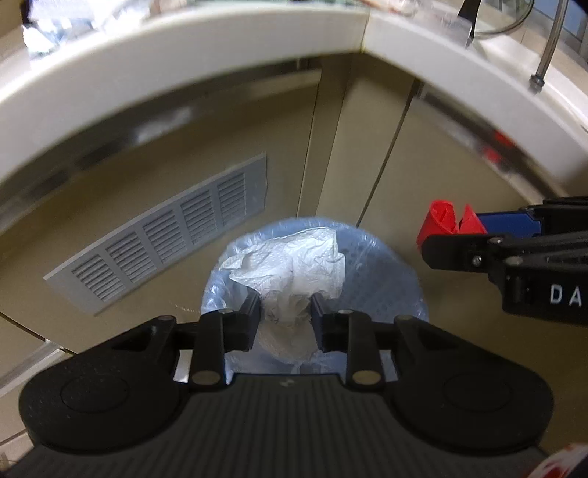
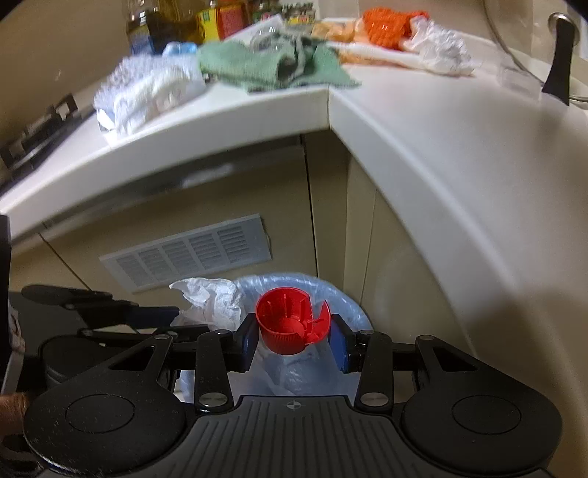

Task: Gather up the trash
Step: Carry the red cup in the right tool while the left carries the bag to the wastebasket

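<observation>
My left gripper [image 1: 286, 312] is shut on a crumpled white plastic bag [image 1: 290, 264] and holds it above a trash bin lined with a pale blue bag [image 1: 397, 272]. My right gripper [image 2: 293, 332] is shut on a red plastic cap [image 2: 286, 323] and holds it over the same bin [image 2: 341, 301]. The right gripper shows in the left wrist view [image 1: 514, 257] at the right, with the red cap [image 1: 444, 220] in it. The white bag shows in the right wrist view [image 2: 213, 301] to the left of the cap.
A white L-shaped countertop [image 2: 404, 121] juts out above the bin. On it lie a green cloth [image 2: 264, 66], crumpled white plastic [image 2: 147, 92], an orange net bag [image 2: 389, 25], bottles and jars. A grey vent grille [image 1: 165, 235] is set in the beige cabinet front.
</observation>
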`<state>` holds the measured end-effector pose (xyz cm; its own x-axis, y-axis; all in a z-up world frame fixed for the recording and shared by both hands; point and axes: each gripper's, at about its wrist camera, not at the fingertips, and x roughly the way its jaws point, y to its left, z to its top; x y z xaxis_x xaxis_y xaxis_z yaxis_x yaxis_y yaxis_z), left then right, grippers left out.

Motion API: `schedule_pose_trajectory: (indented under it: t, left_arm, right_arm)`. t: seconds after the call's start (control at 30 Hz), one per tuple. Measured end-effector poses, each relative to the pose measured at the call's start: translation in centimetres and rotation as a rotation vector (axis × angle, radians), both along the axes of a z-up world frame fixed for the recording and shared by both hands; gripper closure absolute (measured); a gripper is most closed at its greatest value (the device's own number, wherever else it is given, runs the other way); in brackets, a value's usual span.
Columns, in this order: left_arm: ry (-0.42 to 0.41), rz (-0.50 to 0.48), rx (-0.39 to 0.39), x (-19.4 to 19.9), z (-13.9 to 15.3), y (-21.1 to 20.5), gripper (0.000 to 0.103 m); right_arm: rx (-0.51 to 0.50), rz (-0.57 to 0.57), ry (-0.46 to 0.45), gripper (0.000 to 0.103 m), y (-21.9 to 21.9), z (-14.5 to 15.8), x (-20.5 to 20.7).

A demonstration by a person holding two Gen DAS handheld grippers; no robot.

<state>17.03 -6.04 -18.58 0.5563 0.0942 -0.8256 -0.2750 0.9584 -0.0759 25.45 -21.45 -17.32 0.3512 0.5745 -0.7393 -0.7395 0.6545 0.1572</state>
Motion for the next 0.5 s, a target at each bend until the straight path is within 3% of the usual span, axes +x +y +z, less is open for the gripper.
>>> schedule_pose_trajectory:
  t: [0.5]
  left_arm:
    - [0.111, -0.022, -0.061, 1.8, -4.1, 1.3, 0.073]
  right_arm:
    - [-0.100, 0.058, 0.021, 0.062, 1.4, -4.4, 0.0]
